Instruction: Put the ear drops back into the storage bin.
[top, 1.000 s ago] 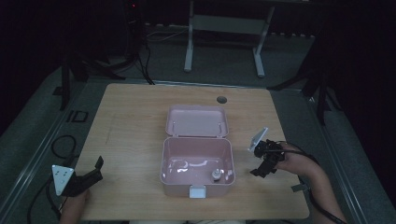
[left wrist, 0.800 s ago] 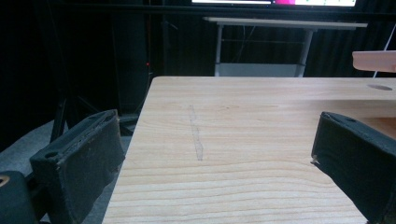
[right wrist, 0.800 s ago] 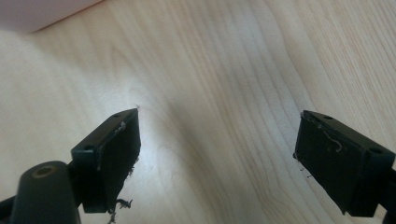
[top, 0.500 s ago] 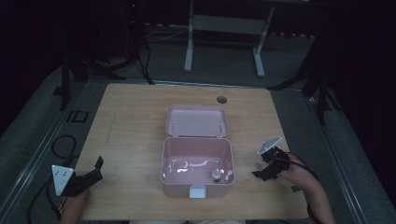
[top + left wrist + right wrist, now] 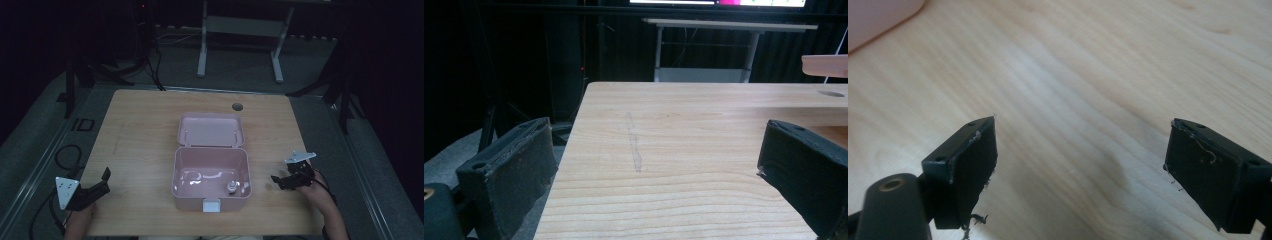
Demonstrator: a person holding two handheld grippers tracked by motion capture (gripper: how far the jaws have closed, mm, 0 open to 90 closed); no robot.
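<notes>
High view: a pink box (image 5: 210,178) sits open near the middle of the wooden counter (image 5: 140,130), close to the person's edge, its lid (image 5: 211,130) laid back flat behind it toward the far side. Inside the box, a small pale object (image 5: 231,187) rests near the front right corner, and a thin white curved piece (image 5: 205,176) lies on the floor of the box to its left; what either one is cannot be told. A white latch (image 5: 210,205) sticks out from the front wall.

The right gripper (image 5: 286,181) is low over the counter just to the right of the box, apart from it, pointing toward the box wall. Right gripper view: its jaws stand wide apart with bare wood between them, and a pink corner of the box shows at the upper left.

The left gripper (image 5: 100,182) is at the counter's near left corner, well apart from the box. Left gripper view: its jaws are spread wide with nothing between them, and a round hole (image 5: 831,93) in the counter shows far off
</notes>
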